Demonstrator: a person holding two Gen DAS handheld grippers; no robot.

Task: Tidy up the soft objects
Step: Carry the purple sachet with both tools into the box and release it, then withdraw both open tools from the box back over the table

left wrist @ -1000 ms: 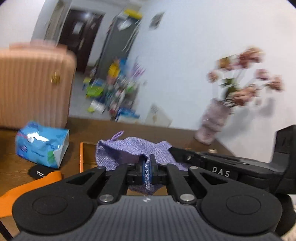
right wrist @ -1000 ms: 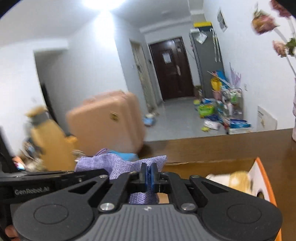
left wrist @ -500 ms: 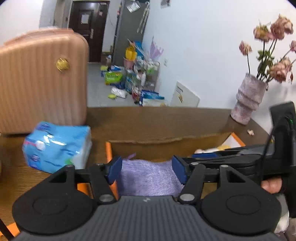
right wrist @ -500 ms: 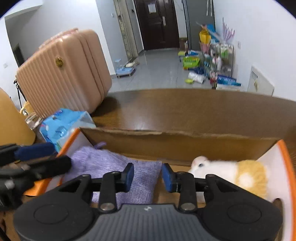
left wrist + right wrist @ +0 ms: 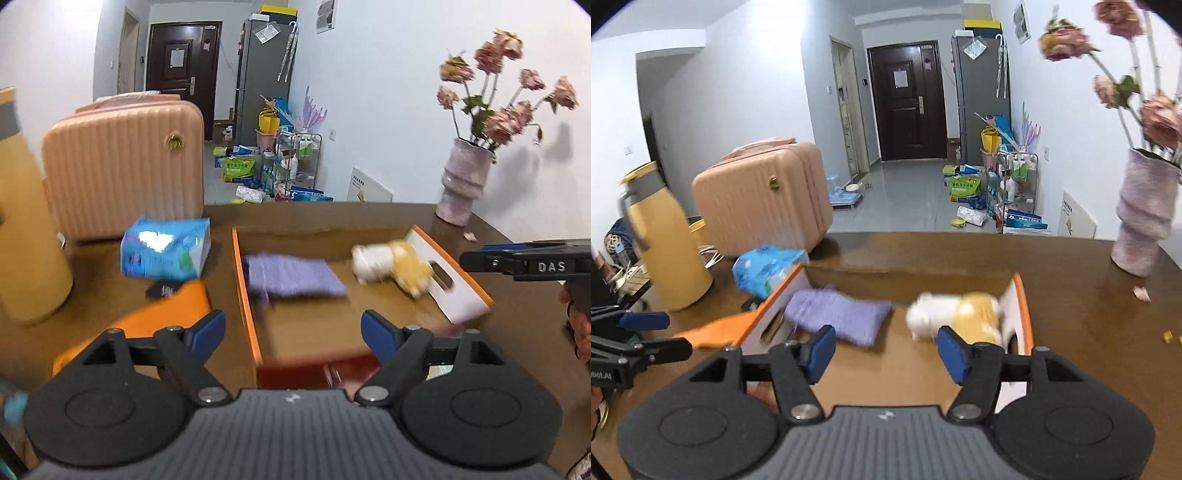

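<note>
In the box (image 5: pixel 244 295), purple cloth (image 5: pixel 293 275) flat, long axis crosswise.

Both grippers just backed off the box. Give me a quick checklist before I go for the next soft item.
1. Left gripper open, holding nothing: ok.
2. Right gripper open, holding nothing: ok.
3. Purple cloth lying flat inside the box: ok.
4. Plush toy inside the box, beside the cloth: ok.
5. Tissue pack outside the box on the table: not ok if it counts as soft.
6. Other soft items left: cannot tell.
</note>
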